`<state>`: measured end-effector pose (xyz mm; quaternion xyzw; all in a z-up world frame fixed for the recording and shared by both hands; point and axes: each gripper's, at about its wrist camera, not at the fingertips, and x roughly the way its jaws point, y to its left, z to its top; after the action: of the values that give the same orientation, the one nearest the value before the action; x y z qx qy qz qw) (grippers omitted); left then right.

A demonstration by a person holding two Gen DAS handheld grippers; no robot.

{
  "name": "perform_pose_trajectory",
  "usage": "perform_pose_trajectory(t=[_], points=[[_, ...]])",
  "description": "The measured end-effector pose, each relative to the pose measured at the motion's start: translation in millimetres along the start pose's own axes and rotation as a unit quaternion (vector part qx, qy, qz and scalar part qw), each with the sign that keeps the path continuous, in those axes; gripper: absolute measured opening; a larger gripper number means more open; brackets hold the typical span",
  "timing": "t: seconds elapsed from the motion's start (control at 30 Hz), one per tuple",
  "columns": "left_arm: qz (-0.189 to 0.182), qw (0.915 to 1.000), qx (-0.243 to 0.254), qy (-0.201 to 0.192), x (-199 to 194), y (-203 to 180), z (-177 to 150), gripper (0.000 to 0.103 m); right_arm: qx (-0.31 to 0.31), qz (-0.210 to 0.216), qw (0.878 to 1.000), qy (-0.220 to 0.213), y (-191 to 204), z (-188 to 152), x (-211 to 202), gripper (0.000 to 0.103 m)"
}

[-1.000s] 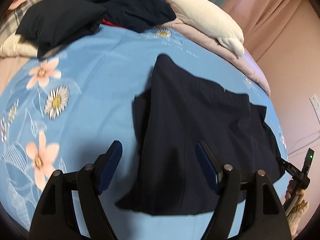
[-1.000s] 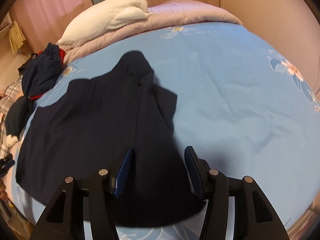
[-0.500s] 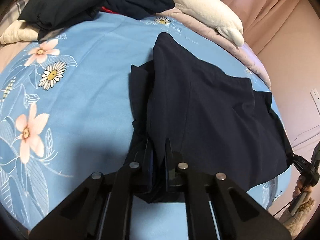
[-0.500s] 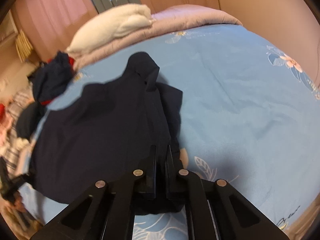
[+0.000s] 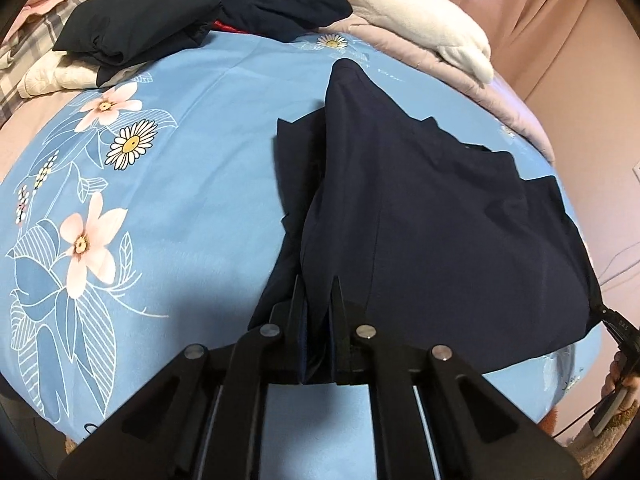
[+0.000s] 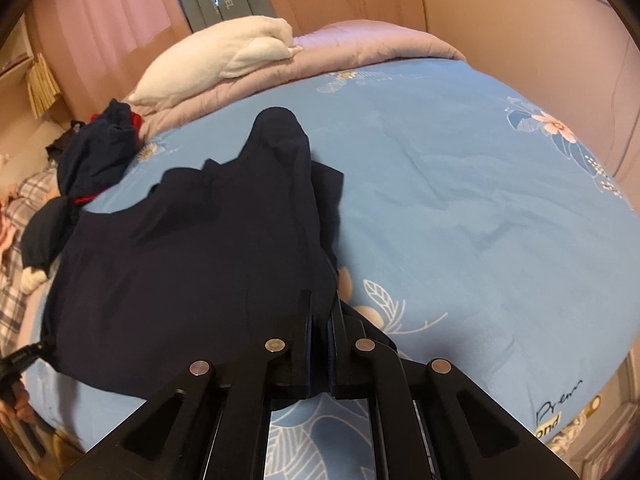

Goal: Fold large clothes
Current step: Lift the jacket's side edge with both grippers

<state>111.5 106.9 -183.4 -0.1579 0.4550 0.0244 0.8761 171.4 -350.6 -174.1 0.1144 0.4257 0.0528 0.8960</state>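
Navy garment (image 5: 432, 220) spread on blue floral bedsheet (image 5: 192, 168), near edge lifted; left gripper (image 5: 318, 300) pinched tight on one near corner; right gripper (image 6: 322, 312) clamped on the other.

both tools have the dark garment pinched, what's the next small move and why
Probably lift both corners together and carry them away from you, toward the far end. The left tool and right tool are each shut on the near edge of the navy garment, which lies spread on the blue floral sheet with its far tip pointing at the white pillow. That would fold it in half.
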Motion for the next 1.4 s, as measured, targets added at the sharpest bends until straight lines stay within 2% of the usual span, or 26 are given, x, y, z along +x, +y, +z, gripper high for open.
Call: perform_pose_trajectory(t=[0.47, 0.9, 1.0, 1.03, 1.07, 1.1, 1.13, 1.17, 1.23, 1.4], points=[[0.077, 0.9965, 0.032, 0.005, 17, -11, -16, 0.010, 0.028, -0.023, 0.999, 0.038, -15, -19, 33, 0.005], [0.074, 0.9970, 0.019, 0.005, 24, -7, -24, 0.015, 0.061, -0.027, 0.997, 0.040, -19, -27, 37, 0.007], [0.061, 0.9980, 0.012, 0.008, 16, -4, -26, 0.022, 0.085, -0.034, 0.995, 0.034, -24, -29, 23, 0.022], [0.055, 0.9984, 0.010, 0.005, 11, -4, -27, 0.025, 0.094, -0.034, 0.994, 0.033, -27, -29, 18, 0.033], [0.051, 0.9987, 0.008, 0.001, 6, -3, -27, 0.030, 0.105, -0.035, 0.993, 0.030, -31, -31, 10, 0.052], [0.043, 0.9991, 0.004, -0.007, -1, -2, -29, 0.033, 0.113, -0.036, 0.993, 0.029, -34, -33, 4, 0.063], [0.038, 0.9992, 0.001, -0.011, -6, -3, -29, 0.043, 0.125, -0.037, 0.991, 0.026, -35, -34, -2, 0.076], [0.031, 0.9994, -0.004, -0.016, -13, -2, -30, 0.053, 0.137, -0.031, 0.990, 0.022, -38, -38, -9, 0.078], [0.019, 0.9993, -0.018, -0.027, -26, 0, -30, 0.060, 0.156, -0.004, 0.988, 0.022, -39, -47, -19, 0.078], [-0.001, 0.9986, -0.021, -0.049, -51, -15, -22, 0.065, 0.202, 0.052, 0.977, 0.031, -33, -72, -20, 0.079]])
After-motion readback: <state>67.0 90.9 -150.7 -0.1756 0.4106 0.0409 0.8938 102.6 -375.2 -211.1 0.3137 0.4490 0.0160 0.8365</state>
